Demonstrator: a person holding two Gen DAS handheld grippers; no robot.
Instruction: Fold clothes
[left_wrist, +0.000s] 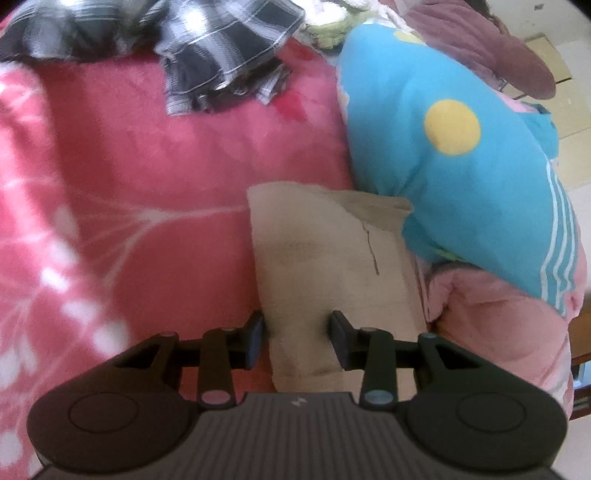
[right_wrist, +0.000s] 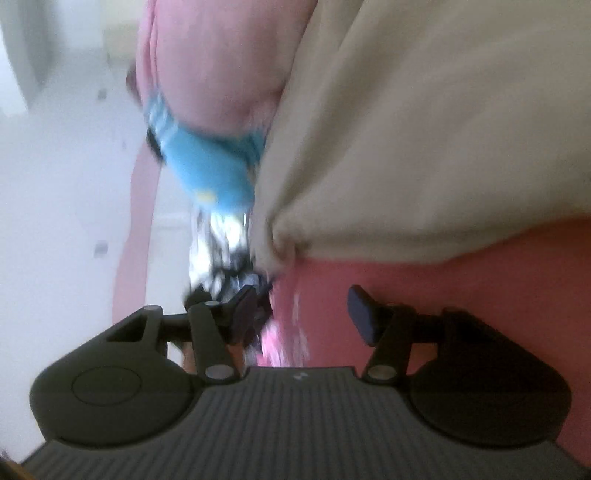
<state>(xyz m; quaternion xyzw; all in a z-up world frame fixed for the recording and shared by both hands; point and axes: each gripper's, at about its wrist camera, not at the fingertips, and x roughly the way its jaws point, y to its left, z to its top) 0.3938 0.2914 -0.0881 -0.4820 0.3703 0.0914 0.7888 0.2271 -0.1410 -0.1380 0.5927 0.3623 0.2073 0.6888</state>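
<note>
A folded beige garment (left_wrist: 325, 266) lies on the red flowered bedspread (left_wrist: 147, 166). My left gripper (left_wrist: 298, 332) is open just above its near end. The cloth's left edge runs past the left finger (left_wrist: 255, 336), and the pads do not press on it. In the blurred, rolled right wrist view the same beige garment (right_wrist: 424, 140) fills the upper right over the red bedspread (right_wrist: 461, 288). My right gripper (right_wrist: 303, 314) is open below the garment's bunched corner, with nothing between its fingers.
A bulky blue cloth (left_wrist: 443, 166) with a yellow dot lies on pink fabric (left_wrist: 498, 332), right of the beige garment. A crumpled black-and-white plaid garment (left_wrist: 221, 55) sits at the back of the bed. The bed's edge and a pale floor (right_wrist: 55, 184) are on the left.
</note>
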